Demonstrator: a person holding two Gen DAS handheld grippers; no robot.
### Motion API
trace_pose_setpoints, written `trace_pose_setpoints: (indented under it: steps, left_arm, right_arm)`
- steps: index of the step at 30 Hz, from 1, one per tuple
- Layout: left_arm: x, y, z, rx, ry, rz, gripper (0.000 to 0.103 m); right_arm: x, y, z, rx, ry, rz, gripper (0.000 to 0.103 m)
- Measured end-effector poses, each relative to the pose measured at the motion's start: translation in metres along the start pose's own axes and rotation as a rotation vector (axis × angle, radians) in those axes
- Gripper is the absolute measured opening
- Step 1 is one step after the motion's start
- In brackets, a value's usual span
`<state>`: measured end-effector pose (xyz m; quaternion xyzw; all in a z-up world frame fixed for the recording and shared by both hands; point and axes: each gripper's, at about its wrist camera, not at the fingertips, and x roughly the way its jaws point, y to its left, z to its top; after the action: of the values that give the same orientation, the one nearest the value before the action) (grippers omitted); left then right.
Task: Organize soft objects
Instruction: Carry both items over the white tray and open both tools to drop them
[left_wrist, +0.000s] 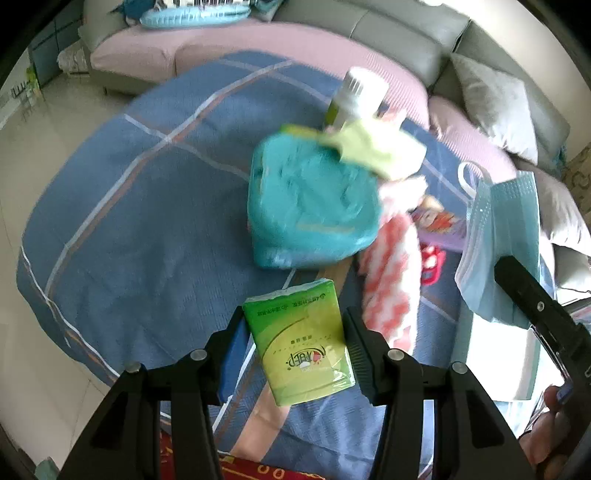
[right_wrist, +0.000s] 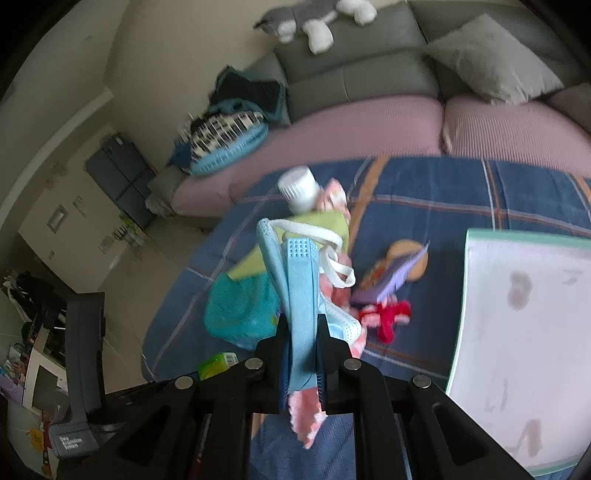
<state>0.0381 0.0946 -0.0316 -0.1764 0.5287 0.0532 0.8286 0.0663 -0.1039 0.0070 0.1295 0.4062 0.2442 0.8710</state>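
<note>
Blue mask (right_wrist: 300, 291) is up in the air, folded, pinched tight between the pads of the right gripper (right_wrist: 302, 325), with its white ear loops dangling over the pile below. A strip of pink-and-white cloth (right_wrist: 308, 424) hangs out beneath those same closed fingers, so it looks caught up in the grip too, though that is hard to confirm.

Over on the other side, the green tissue pack (left_wrist: 303, 339) sits squarely between the fingers of the left gripper (left_wrist: 295, 334), pads against both of its sides, and it appears lifted clear of the blue blanket (left_wrist: 129, 206).

So two soft items are in hand, neither placed anywhere yet. Still lying on the blanket: the teal bag (left_wrist: 314, 206), a yellow-green cloth (left_wrist: 376, 151) draped over its far edge, a white-capped bottle (left_wrist: 351, 99) just behind that, more pink-and-white cloth beside the bag, a purple card (right_wrist: 391, 280) and a small red toy (right_wrist: 391, 315).

A white tray (right_wrist: 524, 332) with a pale green rim waits at the right, and its visible surface is bare. My read: early days, with sorting barely started and most of the pile untouched. Where each item belongs isn't shown.
</note>
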Motion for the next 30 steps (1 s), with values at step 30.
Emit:
trace_pose_setpoints:
  steps: [30]
  left_arm:
    - [-0.023,-0.192,0.007,0.379,-0.108,-0.186,0.053]
  right_arm:
    - [-0.126,-0.182,-0.007,0.388,-0.143,-0.607,0.012]
